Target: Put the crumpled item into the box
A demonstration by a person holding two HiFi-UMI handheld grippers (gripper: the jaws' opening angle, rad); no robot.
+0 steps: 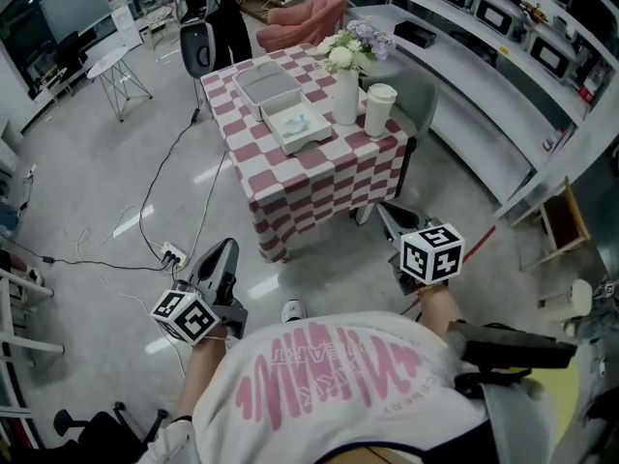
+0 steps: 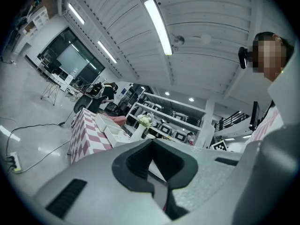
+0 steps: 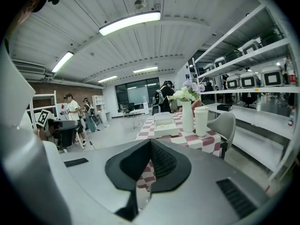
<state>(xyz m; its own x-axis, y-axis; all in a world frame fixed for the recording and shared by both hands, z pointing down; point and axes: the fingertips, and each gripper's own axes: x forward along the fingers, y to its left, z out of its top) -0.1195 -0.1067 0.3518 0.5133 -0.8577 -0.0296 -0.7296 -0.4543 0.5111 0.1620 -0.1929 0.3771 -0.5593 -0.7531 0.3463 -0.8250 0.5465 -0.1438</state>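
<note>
— Where is the box [image 1: 311, 140]?
— On the checkered table [image 1: 368, 148]; white, shallow, open, standing flat; the crumpled item [image 1: 298, 121], pale and bluish, lies inside it.

A pale glossy floor [image 1: 87, 182] carries a pink-checked table [image 1: 319, 187], white shelving [image 1: 484, 85] alongside, and possibly a pink sofa [image 1: 305, 17] beyond.

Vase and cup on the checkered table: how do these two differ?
The vase is taller than the cup. The vase holds flowers in its open top; the cup looks lidded, with nothing sticking out. The vase stands next to the box; the cup is on the vase's other side, near the table corner. Both are white, upright and close together.
</note>
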